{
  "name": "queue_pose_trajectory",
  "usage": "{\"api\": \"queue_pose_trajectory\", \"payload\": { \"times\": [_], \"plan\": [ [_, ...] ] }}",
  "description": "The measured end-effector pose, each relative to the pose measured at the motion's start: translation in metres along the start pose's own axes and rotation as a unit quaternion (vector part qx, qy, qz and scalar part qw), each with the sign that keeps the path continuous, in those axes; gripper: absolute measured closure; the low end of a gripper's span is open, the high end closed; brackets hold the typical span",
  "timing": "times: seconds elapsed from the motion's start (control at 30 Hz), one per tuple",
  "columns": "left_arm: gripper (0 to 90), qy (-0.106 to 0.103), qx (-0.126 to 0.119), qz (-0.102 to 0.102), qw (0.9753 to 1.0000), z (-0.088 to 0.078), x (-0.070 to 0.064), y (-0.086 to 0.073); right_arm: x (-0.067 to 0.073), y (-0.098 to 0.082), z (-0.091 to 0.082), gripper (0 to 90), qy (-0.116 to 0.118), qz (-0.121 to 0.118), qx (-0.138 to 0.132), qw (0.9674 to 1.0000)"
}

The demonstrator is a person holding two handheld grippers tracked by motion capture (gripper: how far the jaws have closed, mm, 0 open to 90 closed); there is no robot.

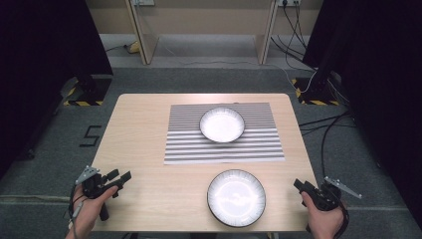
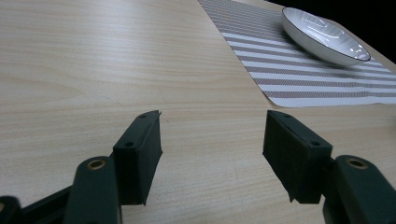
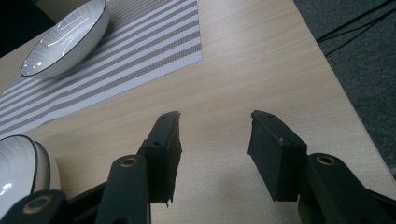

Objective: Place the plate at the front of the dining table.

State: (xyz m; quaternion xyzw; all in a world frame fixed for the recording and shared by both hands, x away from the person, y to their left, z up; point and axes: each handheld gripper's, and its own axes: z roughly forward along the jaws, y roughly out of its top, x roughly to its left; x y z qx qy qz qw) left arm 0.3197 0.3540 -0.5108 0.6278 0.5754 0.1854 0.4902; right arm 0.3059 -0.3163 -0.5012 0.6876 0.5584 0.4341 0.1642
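Observation:
A white bowl with a dark rim (image 1: 222, 124) sits on the grey-and-white striped placemat (image 1: 224, 149) at the table's middle. A second white ribbed bowl (image 1: 236, 197) rests on bare wood near the front edge. My left gripper (image 1: 119, 176) hovers at the front left corner, open, nothing between its jaws. My right gripper (image 1: 300, 185) stands open at the front right corner, to the right of the near bowl. The left gripper (image 2: 212, 126) looks toward the placemat (image 2: 299, 70) and far bowl (image 2: 324, 35). The right gripper (image 3: 215, 126) faces the far bowl (image 3: 65, 39); the near bowl (image 3: 18, 168) is at its left.
The light wooden table (image 1: 144, 129) has bare wood on both sides of the mat. Grey floor surrounds it, with cables (image 1: 323, 134) at the right and black stands with hazard tape at the back corners. The table's right edge (image 3: 345, 93) runs close to my right gripper.

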Motion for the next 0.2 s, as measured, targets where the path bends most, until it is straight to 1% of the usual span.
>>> {"api": "queue_pose_trajectory", "payload": {
  "times": [0.07,0.13,0.2],
  "plan": [
    [36.5,-0.002,-0.001,-0.001,1.0,0.0,-0.0004,-0.0005,-0.0007,-0.0004,0.0002,52.6,0.0,0.003,-0.001,1.0],
    [36.4,-0.002,-0.009,0.0,1.0,-0.001,-0.0022,0.0002,-0.0007,-0.0002,0.0,52.4,0.0,0.004,-0.002,1.0],
    [36.4,-0.003,-0.011,0.001,0.9999,-0.0018,-0.0027,0.0009,-0.0008,0.0002,-0.0002,52.3,0.001,0.006,-0.003,1.0]
  ]
}}
